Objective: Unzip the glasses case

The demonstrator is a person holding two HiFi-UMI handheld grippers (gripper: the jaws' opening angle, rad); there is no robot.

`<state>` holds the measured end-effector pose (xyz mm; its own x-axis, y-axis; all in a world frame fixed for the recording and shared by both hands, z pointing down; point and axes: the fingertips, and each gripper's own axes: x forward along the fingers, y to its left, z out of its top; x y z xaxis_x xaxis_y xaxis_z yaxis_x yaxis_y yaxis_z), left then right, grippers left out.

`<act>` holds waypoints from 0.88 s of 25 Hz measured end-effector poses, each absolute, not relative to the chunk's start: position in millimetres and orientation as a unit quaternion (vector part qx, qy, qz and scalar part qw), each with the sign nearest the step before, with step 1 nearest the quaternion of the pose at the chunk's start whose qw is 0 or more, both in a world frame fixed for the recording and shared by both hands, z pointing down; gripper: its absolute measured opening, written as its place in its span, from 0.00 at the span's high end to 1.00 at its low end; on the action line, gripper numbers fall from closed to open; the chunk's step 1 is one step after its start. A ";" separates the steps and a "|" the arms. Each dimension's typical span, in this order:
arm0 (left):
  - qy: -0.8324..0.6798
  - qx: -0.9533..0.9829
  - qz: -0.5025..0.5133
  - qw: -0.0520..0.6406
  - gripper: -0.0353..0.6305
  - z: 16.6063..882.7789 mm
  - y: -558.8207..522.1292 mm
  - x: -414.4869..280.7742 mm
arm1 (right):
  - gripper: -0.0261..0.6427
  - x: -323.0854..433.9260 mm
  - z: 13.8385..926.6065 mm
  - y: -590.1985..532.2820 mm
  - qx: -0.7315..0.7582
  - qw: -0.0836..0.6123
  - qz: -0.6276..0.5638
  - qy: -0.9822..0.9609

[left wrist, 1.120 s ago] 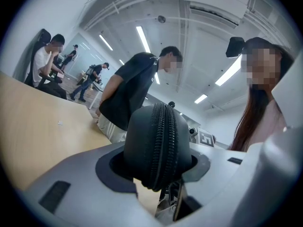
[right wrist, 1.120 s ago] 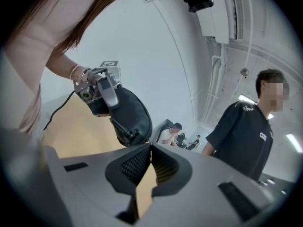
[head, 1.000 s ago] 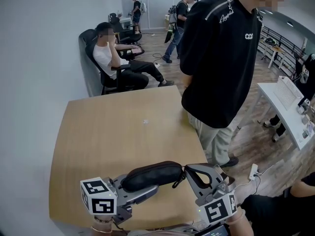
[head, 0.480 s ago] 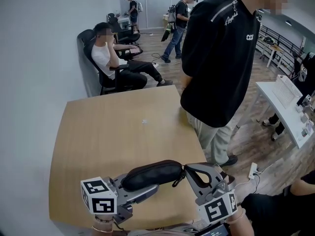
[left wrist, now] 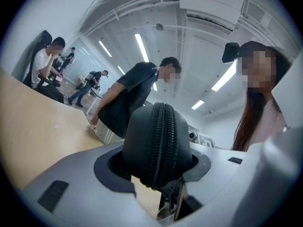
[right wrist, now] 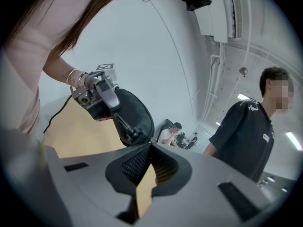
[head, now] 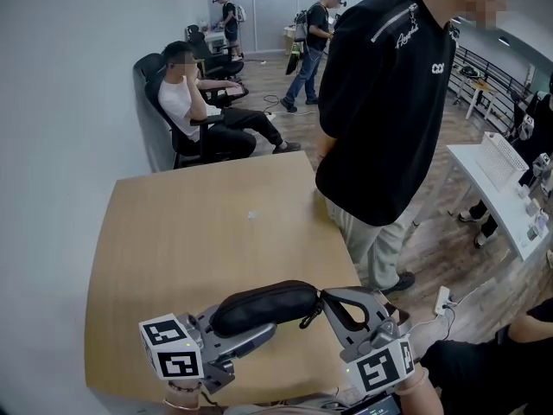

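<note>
Currently the glasses case [head: 255, 308] is at the near edge of the wooden surface [head: 199, 232], between two grippers.
The left gripper [head: 249, 332] is clamped on the left part of the case. The right gripper [head: 326, 299] has its jaws together at the right end, just beside the hanging zipper pull [head: 308, 318]; whether it pinches the pull is not clear.

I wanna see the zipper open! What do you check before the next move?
1. Glasses case clamped in the left hand-held gripper: ok.
2. Zipper fully closed, ready to unzip: ok.
3. Zipper pull between the jaws of the right hand-held gripper: not ok; the jaws are together and the pull sits beside the tips.
4. Case lifted off the table: cannot tell.
5. Standing person apart from both grippers: ok.
</note>
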<state>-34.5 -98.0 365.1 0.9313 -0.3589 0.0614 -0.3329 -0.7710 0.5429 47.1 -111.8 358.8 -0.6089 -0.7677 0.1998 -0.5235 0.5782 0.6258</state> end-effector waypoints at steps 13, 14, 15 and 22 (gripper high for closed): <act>-0.202 0.937 -0.136 0.249 0.62 334.1 -108.4 -45.0 | 0.94 39.2 358.4 -103.6 0.361 0.226 -0.262 -0.866; -0.206 0.936 -0.146 0.244 0.62 331.7 -109.6 -46.4 | 0.94 37.5 359.2 -102.5 0.357 0.227 -0.261 -0.868; -0.210 0.935 -0.156 0.238 0.62 329.2 -110.8 -48.3 | 0.94 35.3 360.5 -101.1 0.353 0.227 -0.261 -0.869; -0.233 0.933 -0.187 0.201 0.59 320.7 -113.3 -55.8 | 0.94 23.9 361.8 -92.8 0.334 0.225 -0.264 -0.876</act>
<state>-55.8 -113.3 320.7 0.8211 -0.5104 -0.2556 -0.3594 -0.8101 0.4632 23.9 -92.8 361.8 -0.6753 -0.7046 0.2179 -0.4668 0.6370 0.6134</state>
